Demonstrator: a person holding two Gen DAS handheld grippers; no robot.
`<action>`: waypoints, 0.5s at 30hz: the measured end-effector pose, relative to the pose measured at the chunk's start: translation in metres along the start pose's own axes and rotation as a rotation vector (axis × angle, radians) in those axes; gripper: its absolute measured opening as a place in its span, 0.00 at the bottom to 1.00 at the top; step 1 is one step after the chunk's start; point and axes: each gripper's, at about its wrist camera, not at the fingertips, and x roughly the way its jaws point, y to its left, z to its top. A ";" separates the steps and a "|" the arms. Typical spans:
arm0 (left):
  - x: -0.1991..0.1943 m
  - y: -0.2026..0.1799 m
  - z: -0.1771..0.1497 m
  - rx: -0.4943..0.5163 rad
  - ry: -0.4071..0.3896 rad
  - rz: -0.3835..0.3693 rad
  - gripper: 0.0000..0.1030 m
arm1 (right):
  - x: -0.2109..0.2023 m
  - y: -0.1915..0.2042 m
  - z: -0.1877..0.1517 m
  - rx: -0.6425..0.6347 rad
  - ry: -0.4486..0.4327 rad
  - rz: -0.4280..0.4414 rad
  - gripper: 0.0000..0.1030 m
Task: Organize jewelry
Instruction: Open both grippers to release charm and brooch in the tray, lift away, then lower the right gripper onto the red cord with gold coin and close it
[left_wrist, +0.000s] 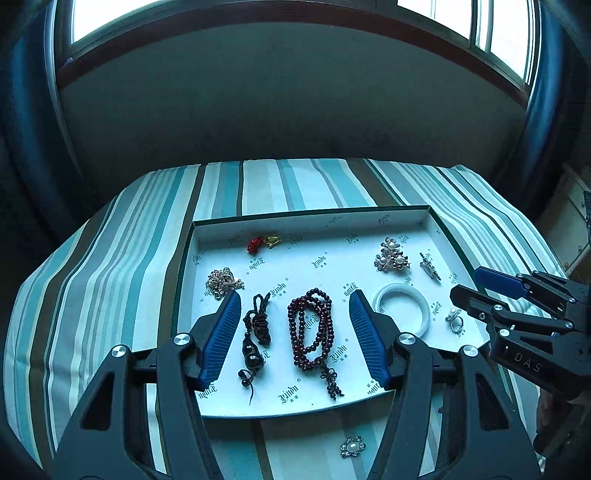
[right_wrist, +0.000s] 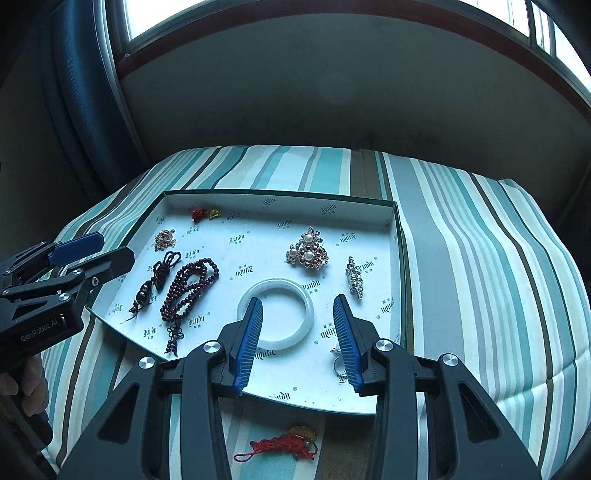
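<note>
A white tray (left_wrist: 310, 218) on the striped cloth holds a dark red bead necklace (left_wrist: 312, 328), a black cord pendant (left_wrist: 255, 343), a gold chain (left_wrist: 223, 280), a pearl brooch (right_wrist: 308, 253), a white bangle (right_wrist: 280, 286) and a pearl ring (left_wrist: 455, 319). My left gripper (left_wrist: 294, 295) hangs open above the necklace and pendant, holding nothing. My right gripper (right_wrist: 298, 299) is open above the bangle's near side with nothing between its pads. Its right finger partly hides the ring. Each gripper shows at the edge of the other's view.
A flower-shaped pearl brooch (left_wrist: 352, 446) and a red cord charm (right_wrist: 288, 443) lie on the cloth in front of the tray. A rhinestone clip (right_wrist: 354, 277) and a small red knot charm (left_wrist: 262, 242) are in the tray. A dark wall and windows stand behind.
</note>
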 end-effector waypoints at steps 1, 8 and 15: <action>-0.003 0.000 -0.006 -0.004 0.009 -0.006 0.59 | -0.003 0.001 -0.006 0.001 0.005 -0.003 0.39; -0.021 -0.001 -0.046 -0.003 0.040 0.010 0.58 | -0.021 0.006 -0.051 0.023 0.051 -0.011 0.39; -0.026 0.002 -0.081 -0.004 0.085 0.029 0.58 | -0.014 0.008 -0.078 0.054 0.105 -0.010 0.39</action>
